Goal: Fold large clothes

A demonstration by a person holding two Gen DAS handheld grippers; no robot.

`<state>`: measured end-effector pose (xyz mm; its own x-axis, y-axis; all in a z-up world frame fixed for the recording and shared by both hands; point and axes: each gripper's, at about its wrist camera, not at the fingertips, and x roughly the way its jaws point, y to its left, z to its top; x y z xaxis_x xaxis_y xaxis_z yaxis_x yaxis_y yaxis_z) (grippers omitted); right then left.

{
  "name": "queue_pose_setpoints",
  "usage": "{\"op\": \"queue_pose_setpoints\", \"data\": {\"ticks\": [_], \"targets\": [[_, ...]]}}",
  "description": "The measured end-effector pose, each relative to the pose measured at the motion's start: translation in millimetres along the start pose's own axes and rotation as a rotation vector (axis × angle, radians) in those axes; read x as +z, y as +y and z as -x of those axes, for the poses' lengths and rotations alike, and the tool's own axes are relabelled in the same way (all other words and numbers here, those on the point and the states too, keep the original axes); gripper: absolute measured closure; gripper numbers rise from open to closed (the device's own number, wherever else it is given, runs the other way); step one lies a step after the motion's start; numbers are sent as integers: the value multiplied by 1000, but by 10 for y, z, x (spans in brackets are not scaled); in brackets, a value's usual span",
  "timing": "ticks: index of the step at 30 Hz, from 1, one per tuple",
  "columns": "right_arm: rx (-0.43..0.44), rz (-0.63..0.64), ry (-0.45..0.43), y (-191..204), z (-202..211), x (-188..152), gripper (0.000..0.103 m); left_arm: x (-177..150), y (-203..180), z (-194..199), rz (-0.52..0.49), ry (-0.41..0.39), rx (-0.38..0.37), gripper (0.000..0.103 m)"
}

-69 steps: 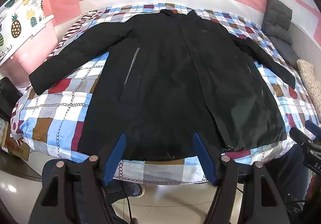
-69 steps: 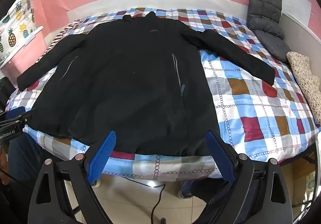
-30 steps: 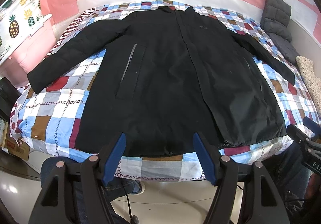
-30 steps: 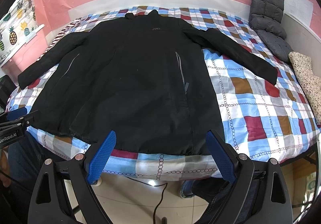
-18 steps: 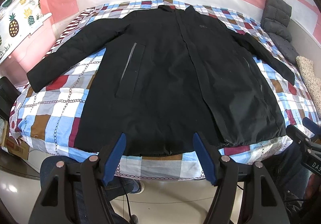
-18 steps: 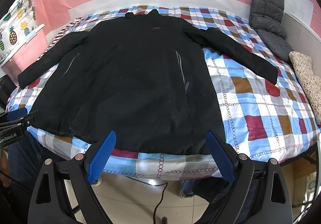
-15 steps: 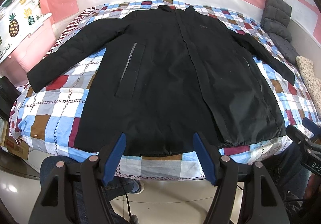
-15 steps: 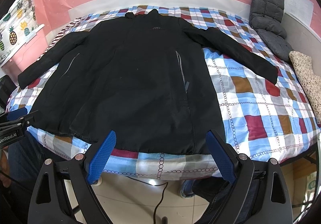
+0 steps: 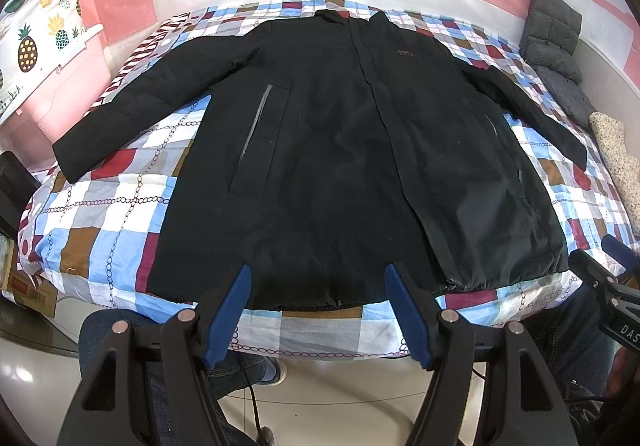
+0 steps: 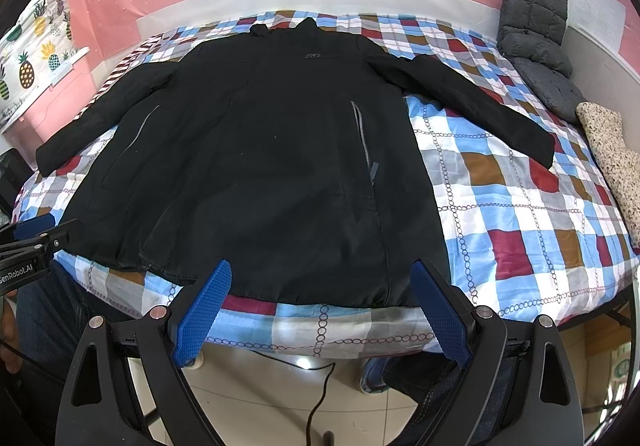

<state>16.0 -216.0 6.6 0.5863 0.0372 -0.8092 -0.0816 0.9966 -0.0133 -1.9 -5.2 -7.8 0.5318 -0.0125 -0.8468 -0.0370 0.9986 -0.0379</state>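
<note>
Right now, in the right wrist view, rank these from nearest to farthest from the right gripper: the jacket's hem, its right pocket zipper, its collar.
From the right gripper:
1. Jacket hem, at the bed's near edge.
2. Pocket zipper, mid-jacket, right of centre.
3. Collar, far end by the pink wall.

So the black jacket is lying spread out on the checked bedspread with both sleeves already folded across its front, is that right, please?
Not quite: the black jacket does lie spread out on the checked bedspread, but both sleeves stretch outward, unfolded. The right wrist view shows it.
</note>
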Motion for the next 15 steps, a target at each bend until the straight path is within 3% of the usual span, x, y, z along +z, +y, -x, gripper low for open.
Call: {"op": "queue_pose_setpoints", "data": {"ticks": [15], "targets": [[1,4,0,36,-9,-10,11,0,1,-1,1,0,0,32]]}}
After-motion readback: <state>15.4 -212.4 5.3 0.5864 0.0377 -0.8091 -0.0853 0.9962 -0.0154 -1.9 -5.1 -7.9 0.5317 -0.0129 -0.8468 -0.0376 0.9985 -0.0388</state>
